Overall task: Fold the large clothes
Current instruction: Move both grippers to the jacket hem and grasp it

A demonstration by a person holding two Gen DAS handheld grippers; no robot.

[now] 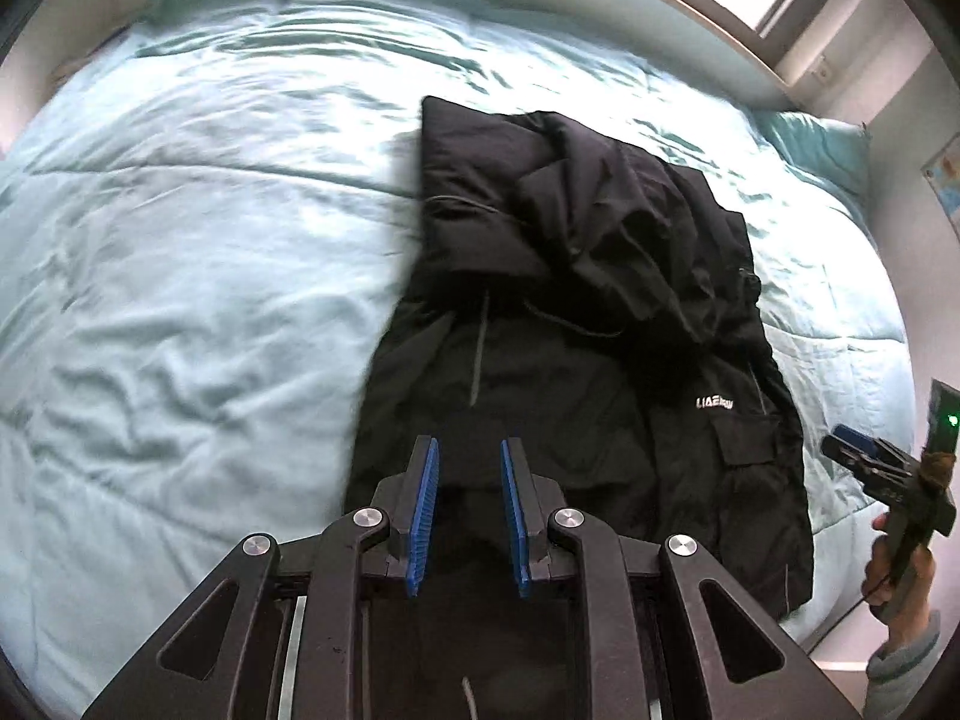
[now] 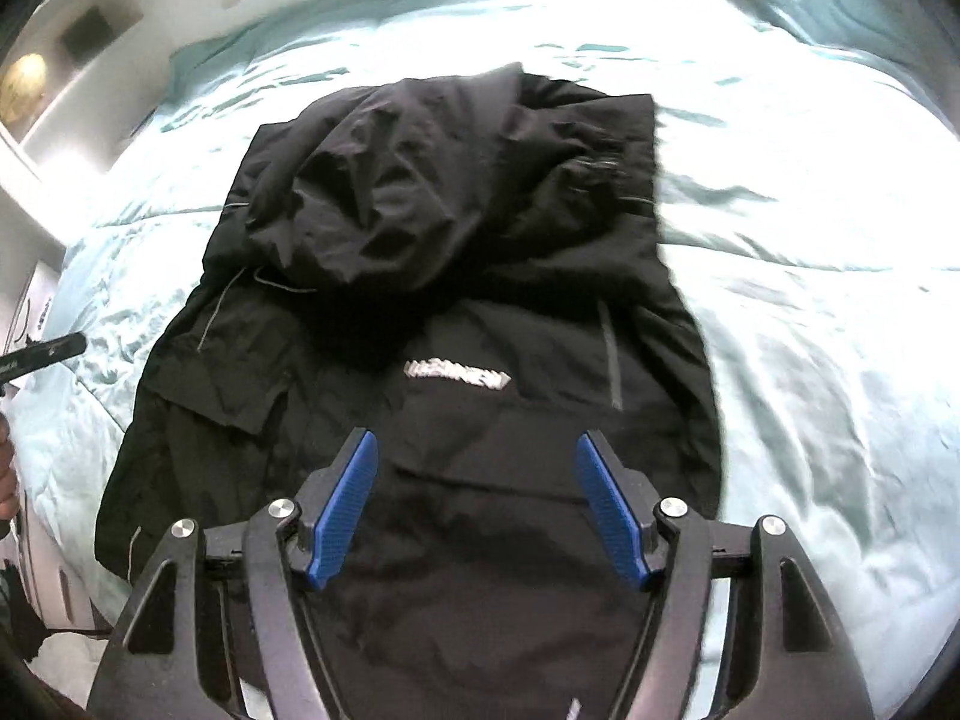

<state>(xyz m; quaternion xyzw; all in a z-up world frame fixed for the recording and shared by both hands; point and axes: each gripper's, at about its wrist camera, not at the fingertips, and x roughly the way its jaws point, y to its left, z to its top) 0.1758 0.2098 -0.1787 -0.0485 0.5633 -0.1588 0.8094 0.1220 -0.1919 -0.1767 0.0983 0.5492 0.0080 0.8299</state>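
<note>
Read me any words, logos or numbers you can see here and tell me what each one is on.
White logo on the black jacket: lettering present, too blurred to read reliably in either view.
Poster on the wall: too small to read.
Nothing else legible.

The jacket's (image 2: 420,276) near hem is hidden behind the right gripper (image 2: 477,504), and its white chest lettering (image 2: 457,378) is too blurred to read. The bed (image 1: 180,300) runs past the picture's left edge. The right hand (image 1: 900,576) is cut off at the lower right corner.
</note>
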